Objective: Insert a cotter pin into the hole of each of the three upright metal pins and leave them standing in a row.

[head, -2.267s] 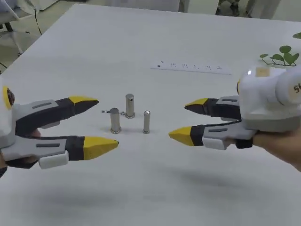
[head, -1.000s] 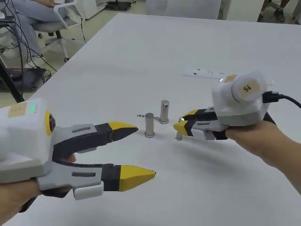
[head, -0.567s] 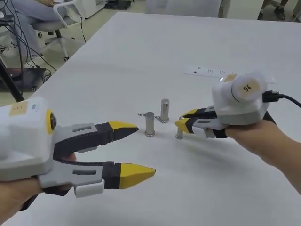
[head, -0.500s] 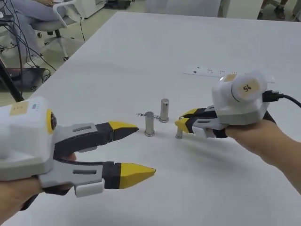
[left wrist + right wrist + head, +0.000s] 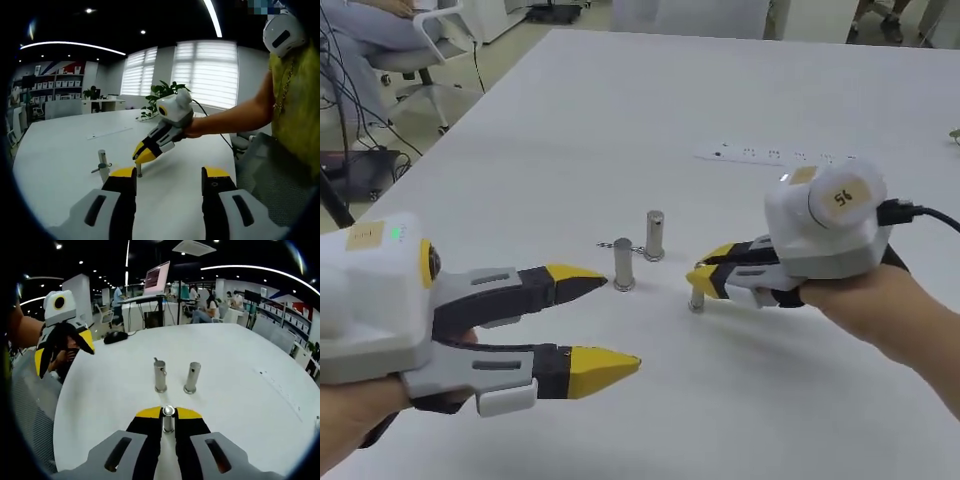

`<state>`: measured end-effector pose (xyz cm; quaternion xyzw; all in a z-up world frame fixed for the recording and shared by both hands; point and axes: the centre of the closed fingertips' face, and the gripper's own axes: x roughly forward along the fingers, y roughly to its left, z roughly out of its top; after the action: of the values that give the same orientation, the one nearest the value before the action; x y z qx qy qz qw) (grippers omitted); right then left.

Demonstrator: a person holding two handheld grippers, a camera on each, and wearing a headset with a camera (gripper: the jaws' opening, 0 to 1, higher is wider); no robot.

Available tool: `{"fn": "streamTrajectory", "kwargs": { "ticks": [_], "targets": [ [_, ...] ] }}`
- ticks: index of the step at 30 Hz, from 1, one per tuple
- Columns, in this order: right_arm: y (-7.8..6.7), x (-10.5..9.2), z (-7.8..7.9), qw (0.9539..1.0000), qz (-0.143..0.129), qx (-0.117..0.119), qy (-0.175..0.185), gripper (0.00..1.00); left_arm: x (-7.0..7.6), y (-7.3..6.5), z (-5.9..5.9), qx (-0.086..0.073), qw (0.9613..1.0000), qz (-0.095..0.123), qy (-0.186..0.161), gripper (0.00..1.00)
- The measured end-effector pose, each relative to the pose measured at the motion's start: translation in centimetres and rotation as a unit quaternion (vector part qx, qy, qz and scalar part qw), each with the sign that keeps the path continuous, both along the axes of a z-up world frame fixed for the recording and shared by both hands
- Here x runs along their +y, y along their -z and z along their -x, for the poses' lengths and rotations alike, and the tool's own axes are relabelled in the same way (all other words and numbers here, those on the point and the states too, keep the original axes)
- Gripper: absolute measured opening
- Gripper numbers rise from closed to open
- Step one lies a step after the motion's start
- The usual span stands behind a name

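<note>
While the left gripper hung spread and empty nearest the person, the right gripper was clamped on the nearest metal pin, upright between its tips. Beyond stood the second pin and third pin. A cotter pin showed beside them, but which hole held it was unclear.

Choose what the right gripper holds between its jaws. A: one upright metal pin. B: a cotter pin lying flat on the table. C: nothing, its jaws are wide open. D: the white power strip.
A: the right gripper has its jaws closed on a metal pin, as its own view shows.
</note>
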<state>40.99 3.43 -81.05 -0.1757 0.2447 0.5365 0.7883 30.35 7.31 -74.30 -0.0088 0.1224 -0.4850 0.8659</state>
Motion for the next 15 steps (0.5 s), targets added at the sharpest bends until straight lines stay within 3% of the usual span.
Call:
{"fn": "streamTrajectory", "kwargs": {
  "ticks": [9,15],
  "targets": [
    [-1.3,-1.0,4.1,0.9997,-0.011,0.015,0.013,0.09,-0.4,0.3,0.2,-0.001,1.0000,-0.004,0.009,0.50],
    [-1.4,-1.3,6.7,0.9998,0.006,0.009,0.018,0.09,-0.8,0.3,0.7,-0.004,0.9998,-0.007,0.019,0.49]
  ]
}}
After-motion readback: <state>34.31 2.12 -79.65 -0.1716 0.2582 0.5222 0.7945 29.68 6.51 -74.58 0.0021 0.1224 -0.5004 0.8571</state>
